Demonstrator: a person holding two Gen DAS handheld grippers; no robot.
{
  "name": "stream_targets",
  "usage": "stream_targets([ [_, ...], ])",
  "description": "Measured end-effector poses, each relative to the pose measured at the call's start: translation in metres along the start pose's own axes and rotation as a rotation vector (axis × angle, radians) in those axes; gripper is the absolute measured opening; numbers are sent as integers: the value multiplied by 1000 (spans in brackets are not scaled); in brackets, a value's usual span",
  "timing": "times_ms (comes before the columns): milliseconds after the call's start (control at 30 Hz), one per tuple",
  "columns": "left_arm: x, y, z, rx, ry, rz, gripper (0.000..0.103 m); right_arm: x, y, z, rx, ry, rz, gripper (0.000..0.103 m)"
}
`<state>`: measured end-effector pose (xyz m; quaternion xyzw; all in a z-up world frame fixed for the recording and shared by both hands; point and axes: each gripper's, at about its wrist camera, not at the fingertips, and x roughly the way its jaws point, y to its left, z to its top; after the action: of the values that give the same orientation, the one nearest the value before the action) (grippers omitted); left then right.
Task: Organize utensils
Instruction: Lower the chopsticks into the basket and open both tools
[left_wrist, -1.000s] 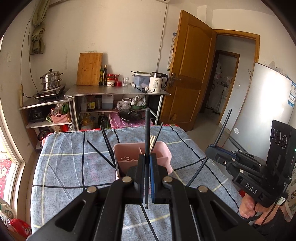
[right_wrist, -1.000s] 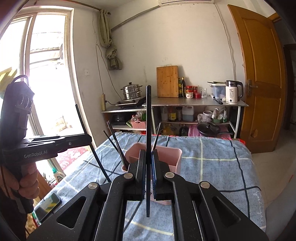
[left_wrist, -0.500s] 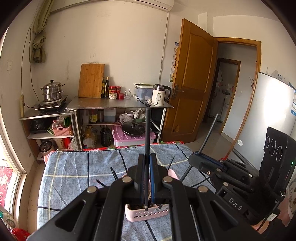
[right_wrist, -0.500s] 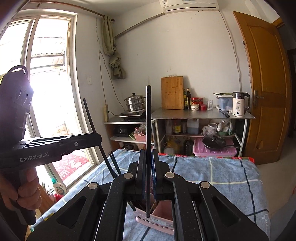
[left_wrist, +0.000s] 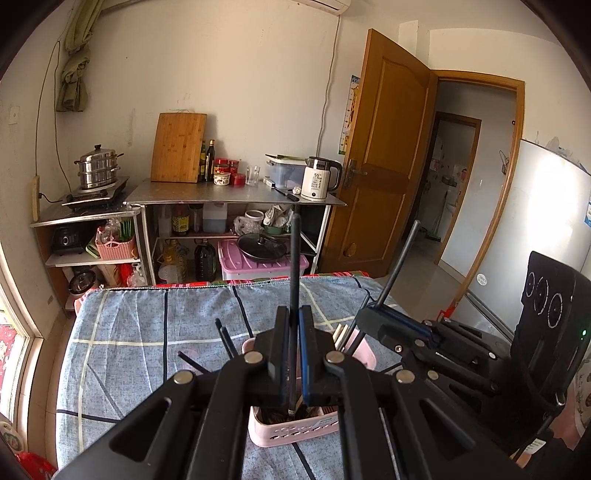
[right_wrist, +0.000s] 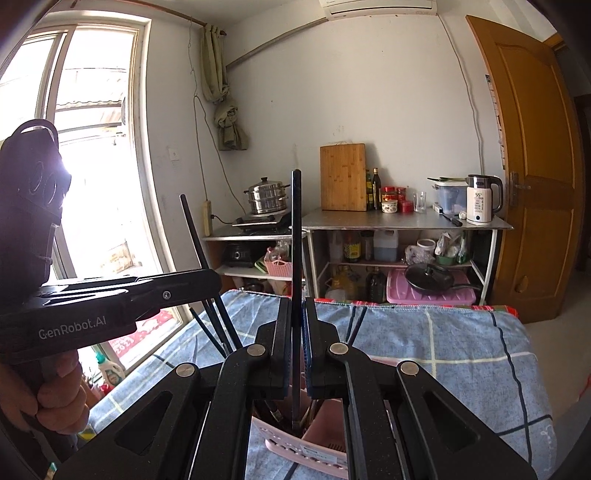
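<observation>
kettle (left_wrist: 318, 178) on steel table (left_wrist: 207, 194) | cutting board (left_wrist: 178, 147) | steamer pot (left_wrist: 96, 167)

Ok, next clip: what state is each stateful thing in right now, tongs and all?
Left tongs: shut on an upright black chopstick.
Right tongs: shut on another black chopstick, upright.
Pink holder: standing on the cloth, chopsticks already in it; both held sticks' lower ends are over its opening.
Door: open.
Pan: lidded.
Steamer pot: lidded.

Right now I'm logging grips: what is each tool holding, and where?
Each holds one black chopstick, upright. Left tool grips its chopstick near the lower end; right tool grips its chopstick likewise.
</observation>
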<state>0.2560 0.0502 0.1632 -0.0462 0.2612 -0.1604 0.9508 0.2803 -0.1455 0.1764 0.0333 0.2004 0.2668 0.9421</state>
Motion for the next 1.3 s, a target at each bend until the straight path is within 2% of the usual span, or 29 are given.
stream_targets([
  [367,24,7,-28,-19,77,1,5,17,-8,-26,18,64,-10,5],
  [633,28,14,-38,-53,108,5,6,22,-11,-34,16,124,-3,5],
  [700,24,15,-38,-63,100,5,7,18,-10,-33,12,117,-3,9],
  [833,13,15,-39,-64,78,12,23,3,-11,-28,14,99,0,16],
  [1067,-14,9,-48,-63,30,31,29,-28,-9,-29,2,68,-4,17],
  [1233,-38,-5,-68,-49,-10,46,32,-56,-6,-45,1,60,-6,18],
  [1300,-46,-11,-80,-39,-24,59,35,-67,-5,-54,-4,58,-13,24],
])
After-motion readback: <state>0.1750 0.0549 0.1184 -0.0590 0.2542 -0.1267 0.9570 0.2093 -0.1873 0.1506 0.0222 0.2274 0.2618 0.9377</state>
